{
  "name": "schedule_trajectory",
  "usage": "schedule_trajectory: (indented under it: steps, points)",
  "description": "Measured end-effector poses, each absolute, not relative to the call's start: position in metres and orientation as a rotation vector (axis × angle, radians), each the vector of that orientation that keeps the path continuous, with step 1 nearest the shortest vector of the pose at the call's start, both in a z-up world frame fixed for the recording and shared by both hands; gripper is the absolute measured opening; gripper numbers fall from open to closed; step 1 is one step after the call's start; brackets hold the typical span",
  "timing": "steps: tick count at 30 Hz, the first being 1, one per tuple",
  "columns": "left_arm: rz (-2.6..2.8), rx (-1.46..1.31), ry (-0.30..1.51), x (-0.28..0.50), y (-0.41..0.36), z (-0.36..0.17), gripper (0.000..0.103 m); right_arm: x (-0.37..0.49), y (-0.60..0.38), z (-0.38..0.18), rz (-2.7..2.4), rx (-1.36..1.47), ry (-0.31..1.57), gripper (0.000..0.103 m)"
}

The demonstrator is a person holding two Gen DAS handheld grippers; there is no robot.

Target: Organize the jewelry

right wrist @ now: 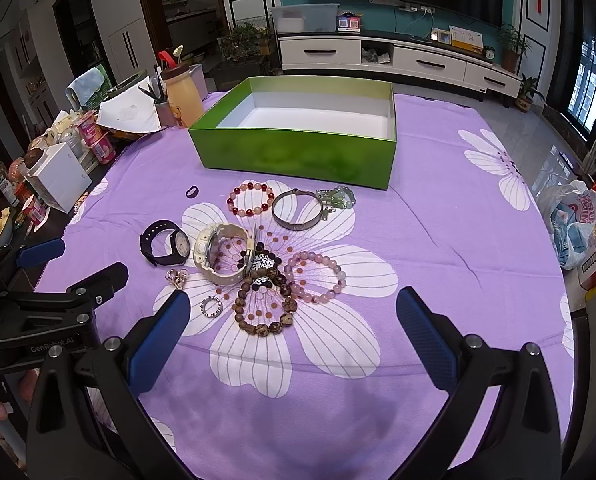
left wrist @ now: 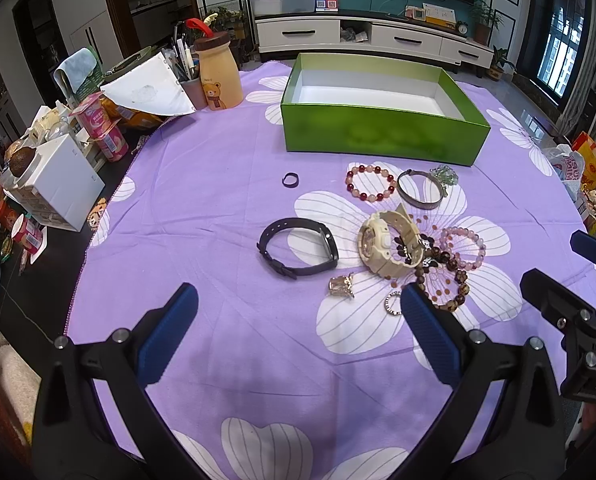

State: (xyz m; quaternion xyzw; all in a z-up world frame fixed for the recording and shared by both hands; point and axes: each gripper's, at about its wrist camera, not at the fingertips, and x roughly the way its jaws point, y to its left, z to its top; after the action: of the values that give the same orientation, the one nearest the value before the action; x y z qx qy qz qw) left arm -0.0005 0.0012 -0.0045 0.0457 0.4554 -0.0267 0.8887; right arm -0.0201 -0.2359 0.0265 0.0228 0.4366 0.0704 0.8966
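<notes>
An open green box (left wrist: 382, 136) (right wrist: 294, 152), empty inside, stands at the back of the purple flowered cloth. In front of it lie a black watch (left wrist: 298, 248) (right wrist: 165, 242), a cream watch (left wrist: 390, 242) (right wrist: 222, 254), a red bead bracelet (left wrist: 372, 182) (right wrist: 252, 200), a metal bangle (left wrist: 420, 189) (right wrist: 298, 209), a green bead piece (right wrist: 338, 197), a pink bead bracelet (right wrist: 316, 277), a brown bead bracelet (right wrist: 264, 306), a dark ring (left wrist: 290, 179) and small rings (right wrist: 211, 306). My left gripper (left wrist: 298, 312) and right gripper (right wrist: 294, 316) are open, empty, hovering near the pieces.
Clutter lines the left table edge: a white box (left wrist: 58, 184), pink yoghurt cups (left wrist: 102, 128), a bear bottle (left wrist: 218, 76), a pen cup and paper. Plastic bags (right wrist: 574, 220) sit at the right edge. A TV cabinet stands behind.
</notes>
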Motion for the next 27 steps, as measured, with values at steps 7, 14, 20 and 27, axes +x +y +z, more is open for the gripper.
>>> schedule_trajectory:
  steps: [7,14,20,27]
  points:
    - [-0.055,0.094,0.946,-0.001,0.001,-0.005,0.101,-0.021,-0.236,0.026,0.147,0.05,0.904,0.102]
    - [-0.067,0.057,0.951,0.001,0.009,-0.014,0.101,-0.018,-0.241,0.018,0.14,0.061,0.924,0.102]
    - [-0.09,-0.006,0.948,0.0,0.03,-0.028,0.101,-0.015,-0.25,0.004,0.149,0.068,0.945,0.102]
    - [-0.088,-0.129,0.973,0.009,0.052,-0.047,0.101,-0.01,-0.264,-0.019,0.169,0.134,0.977,0.098]
